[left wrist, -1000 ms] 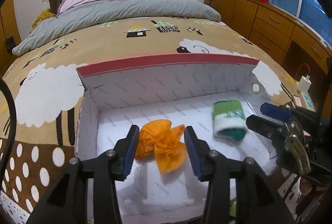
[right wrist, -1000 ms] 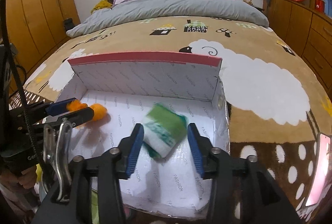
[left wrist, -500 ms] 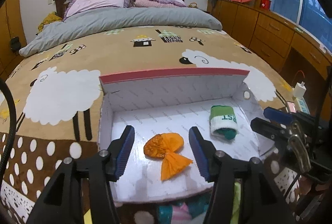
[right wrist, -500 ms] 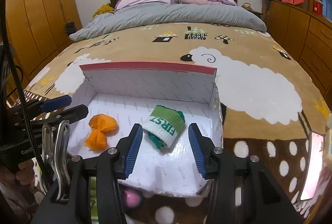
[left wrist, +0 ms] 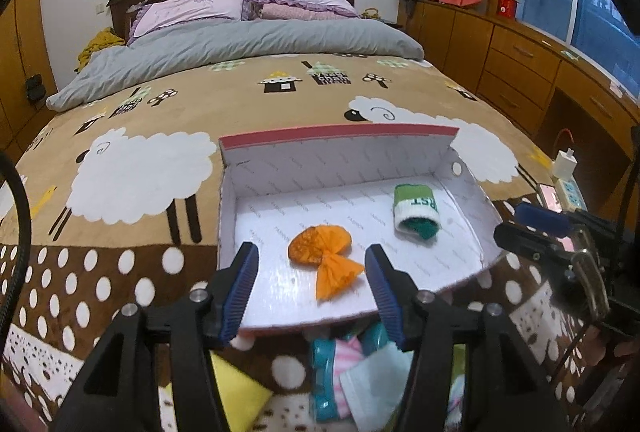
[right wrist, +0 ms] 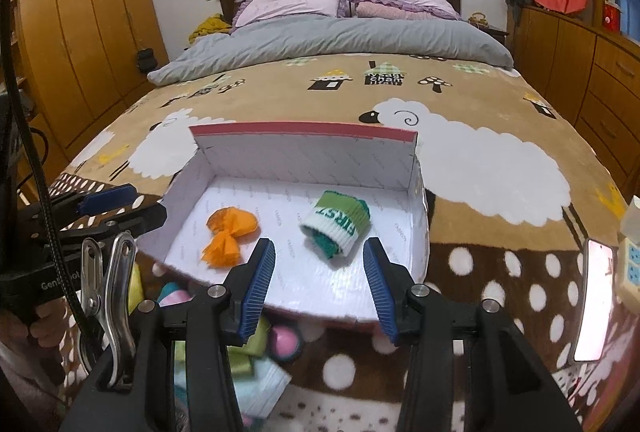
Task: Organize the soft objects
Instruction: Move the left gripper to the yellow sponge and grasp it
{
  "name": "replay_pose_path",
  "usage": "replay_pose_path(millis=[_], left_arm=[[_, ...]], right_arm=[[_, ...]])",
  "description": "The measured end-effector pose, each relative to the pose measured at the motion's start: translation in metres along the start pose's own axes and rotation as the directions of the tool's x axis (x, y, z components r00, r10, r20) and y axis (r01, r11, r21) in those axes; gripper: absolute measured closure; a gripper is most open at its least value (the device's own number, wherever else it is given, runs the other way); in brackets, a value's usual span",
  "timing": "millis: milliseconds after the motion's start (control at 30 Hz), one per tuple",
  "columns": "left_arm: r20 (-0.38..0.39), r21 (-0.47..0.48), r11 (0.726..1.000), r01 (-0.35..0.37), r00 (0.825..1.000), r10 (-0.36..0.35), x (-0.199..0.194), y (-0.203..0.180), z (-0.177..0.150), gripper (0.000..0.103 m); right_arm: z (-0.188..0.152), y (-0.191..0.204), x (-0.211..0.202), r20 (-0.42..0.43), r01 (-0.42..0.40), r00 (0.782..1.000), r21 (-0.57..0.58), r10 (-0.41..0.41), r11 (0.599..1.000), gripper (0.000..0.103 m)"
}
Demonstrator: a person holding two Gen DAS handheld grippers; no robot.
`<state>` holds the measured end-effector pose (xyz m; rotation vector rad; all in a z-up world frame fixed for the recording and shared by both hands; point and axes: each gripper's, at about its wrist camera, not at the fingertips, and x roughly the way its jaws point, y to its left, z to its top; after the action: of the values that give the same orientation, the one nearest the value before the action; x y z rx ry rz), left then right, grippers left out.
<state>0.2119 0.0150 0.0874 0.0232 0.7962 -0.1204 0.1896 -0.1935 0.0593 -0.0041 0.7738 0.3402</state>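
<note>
Over the bed (left wrist: 280, 100), both grippers (left gripper (left wrist: 311, 286), right gripper (right wrist: 319, 282)) spread and empty, orange bundle (left wrist: 325, 259) and rolled sock (right wrist: 338, 225) boxed; next, reach low into the near pile (right wrist: 256, 356), pinching one piece only.

A white box (right wrist: 224, 188) with a pink top edge sits on a brown blanket (right wrist: 500, 104) with white sheep on it. Inside the box lie an orange bow (right wrist: 230, 232) and a rolled green and white sock (right wrist: 338, 224), a little apart. The right gripper (right wrist: 318, 268) hangs above the near edge of the box with its blue pads apart and nothing between them. The left gripper (right wrist: 120, 206) is at the left side. More soft things (right wrist: 264, 356) lie in a pile on the blanket below the box.
</note>
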Motion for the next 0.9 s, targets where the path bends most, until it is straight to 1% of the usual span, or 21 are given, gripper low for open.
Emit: replay_pose_path(millis=[200,400,633,900], left_arm=[[-0.001,-0.002,1.0,-0.006,1.0,0.006,-0.017,0.005,-0.014,0.044],[-0.021,-0.013,1.0,-0.024,0.999,0.023,-0.026,0.017,-0.033,0.044],[-0.058,-0.007,0.999,-0.054,0.997,0.053,-0.026,0.029,-0.058,0.044],[-0.125,-0.023,0.997,-0.08,0.989,0.077,-0.013,0.041,-0.087,0.043]], right_arm=[[-0.014,0.003,-0.017,0.007,-0.007,1.0,0.006,0.007,1.0,0.056],[-0.031,0.01,-0.031,0.004,-0.012,1.0,-0.003,0.012,1.0,0.056],[-0.052,0.019,-0.039,-0.01,-0.028,1.0,-0.026,0.028,0.999,0.056],[-0.07,0.027,-0.045,-0.013,-0.043,0.999,-0.046,0.043,0.998,0.056]])
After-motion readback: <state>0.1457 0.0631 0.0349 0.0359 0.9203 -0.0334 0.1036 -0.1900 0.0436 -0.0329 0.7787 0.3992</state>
